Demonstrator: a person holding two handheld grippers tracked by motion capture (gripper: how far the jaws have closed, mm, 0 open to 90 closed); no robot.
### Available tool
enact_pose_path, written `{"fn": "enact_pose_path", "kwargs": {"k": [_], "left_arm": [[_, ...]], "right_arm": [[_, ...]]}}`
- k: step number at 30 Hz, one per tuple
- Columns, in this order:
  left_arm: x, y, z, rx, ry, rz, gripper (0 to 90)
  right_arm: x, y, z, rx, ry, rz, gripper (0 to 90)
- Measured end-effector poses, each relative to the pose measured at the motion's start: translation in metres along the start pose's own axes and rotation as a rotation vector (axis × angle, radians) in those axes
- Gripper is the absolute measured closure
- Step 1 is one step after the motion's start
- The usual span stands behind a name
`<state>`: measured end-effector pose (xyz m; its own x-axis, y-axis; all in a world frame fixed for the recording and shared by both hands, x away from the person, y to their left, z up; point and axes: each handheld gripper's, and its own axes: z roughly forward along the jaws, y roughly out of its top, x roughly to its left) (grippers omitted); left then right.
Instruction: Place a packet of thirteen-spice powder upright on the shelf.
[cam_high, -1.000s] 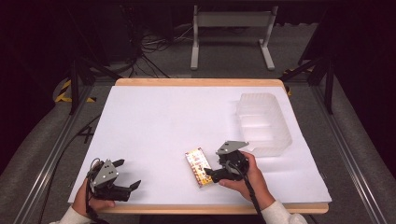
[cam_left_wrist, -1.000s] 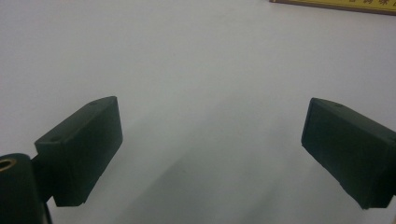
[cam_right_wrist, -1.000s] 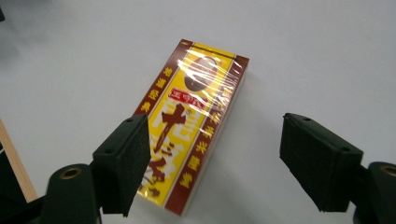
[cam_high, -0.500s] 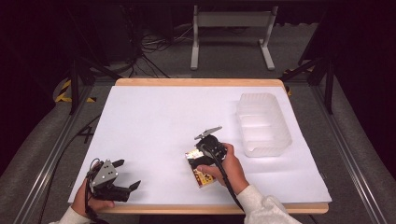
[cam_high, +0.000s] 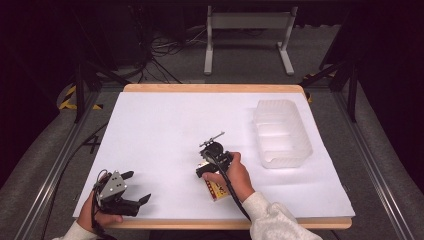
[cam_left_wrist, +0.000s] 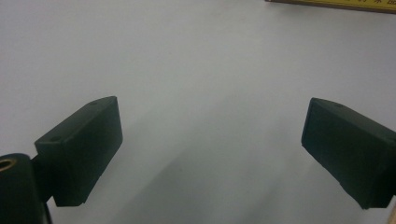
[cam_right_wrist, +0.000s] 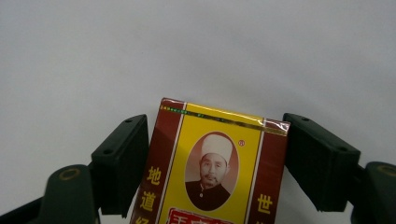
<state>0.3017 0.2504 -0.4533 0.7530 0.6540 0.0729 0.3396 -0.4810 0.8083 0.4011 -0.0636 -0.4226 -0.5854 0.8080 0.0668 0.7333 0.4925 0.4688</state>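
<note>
right gripper view: right gripper (cam_right_wrist: 215, 161) clenched on the red-and-yellow packet (cam_right_wrist: 212, 168), which sits between its fingers (cam_right_wrist: 122, 161), on the white table (cam_right_wrist: 196, 46). left gripper (cam_left_wrist: 212, 154) released, fingers (cam_left_wrist: 81, 151) wide apart.

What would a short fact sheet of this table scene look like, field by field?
surface: white table with a wooden edge
packet: yellow and dark red packet, flat on the table
right gripper: jaws on both sides of the packet, touching its edges
left gripper: jaws wide apart, nothing between them, near the table's front left corner
container: clear plastic container at the right, apart from the packet
</note>
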Motion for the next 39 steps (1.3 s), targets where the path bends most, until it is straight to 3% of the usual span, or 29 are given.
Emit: {"fn": "enact_pose_path", "kwargs": {"k": [26, 32, 39], "left_arm": [[0.0, -0.001, 0.0, 0.001, 0.006, -0.006, 6.0], [0.0, -0.001, 0.0, -0.001, 0.007, -0.007, 6.0], [0.0, 0.0, 0.0, 0.001, 0.009, -0.007, 6.0]], "right_arm": [[0.009, 0.005, 0.004, 0.03, -0.073, -0.053, 31.4], [0.011, 0.004, -0.007, -0.027, -0.085, -0.068, 32.1], [0.002, -0.001, -0.034, -0.131, -0.077, -0.067, 32.4]]}}
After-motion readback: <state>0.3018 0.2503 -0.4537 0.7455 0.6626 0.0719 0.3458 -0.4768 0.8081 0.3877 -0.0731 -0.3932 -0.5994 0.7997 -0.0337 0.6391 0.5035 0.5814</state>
